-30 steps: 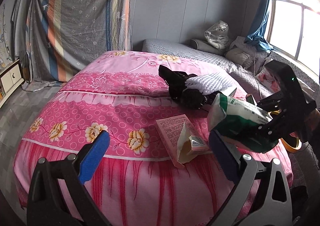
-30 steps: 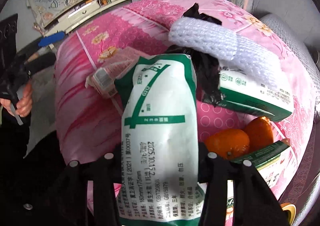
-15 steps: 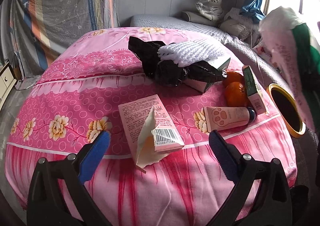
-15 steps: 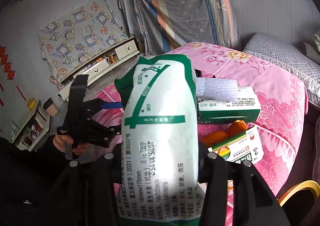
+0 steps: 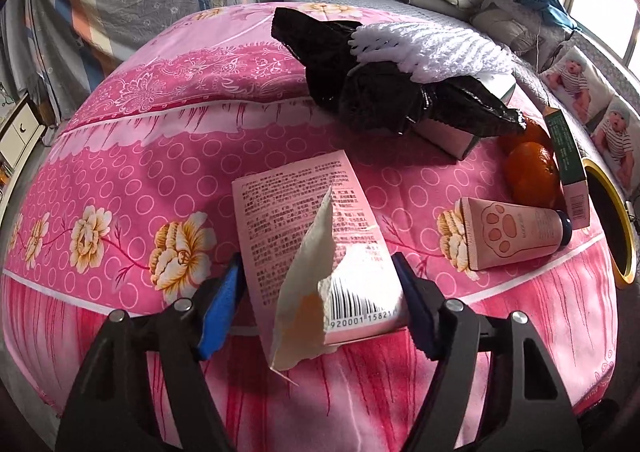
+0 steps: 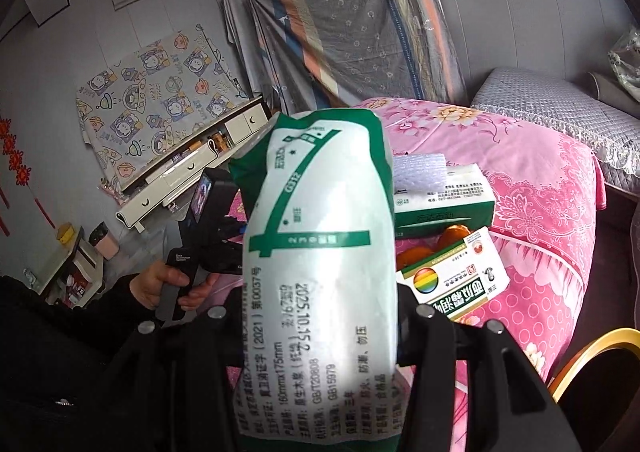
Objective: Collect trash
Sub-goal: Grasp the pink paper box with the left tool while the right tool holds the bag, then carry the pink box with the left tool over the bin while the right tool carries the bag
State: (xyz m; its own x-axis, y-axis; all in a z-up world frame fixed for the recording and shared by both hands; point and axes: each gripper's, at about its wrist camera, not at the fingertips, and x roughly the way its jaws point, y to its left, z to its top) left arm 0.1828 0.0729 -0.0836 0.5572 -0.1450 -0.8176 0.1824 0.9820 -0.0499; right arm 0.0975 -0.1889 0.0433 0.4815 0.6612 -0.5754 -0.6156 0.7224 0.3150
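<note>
- Left wrist view: the left gripper (image 5: 318, 294) hangs low over the near edge of a pink flowered bedspread (image 5: 132, 187), its blue-padded jaws spread on either side of a flat pink box (image 5: 308, 228) with a torn flap and a barcode; whether the pads touch the box cannot be told.
- Only this view shows what lies beyond the box — a crumpled black plastic bag (image 5: 384, 91) with a white knitted cloth (image 5: 428, 47) draped on it, a pink paw-print tube (image 5: 512, 232) lying on its side, and the yellow-rimmed bin (image 5: 624, 211) at the bed's right edge.
- Right wrist view: the right gripper (image 6: 320, 316) is clamped on a green-and-white tissue pack (image 6: 320, 272), held up in the air and filling the middle of the frame.
- Only this view shows the person's left hand (image 6: 168, 284) on the other gripper's handle, and a rainbow-logo box (image 6: 456, 280) face-on just right of the pack.
- Both views catch the oranges (image 5: 530, 171) — whole beside the tube in the left view, half hidden between two boxes in the right.
</note>
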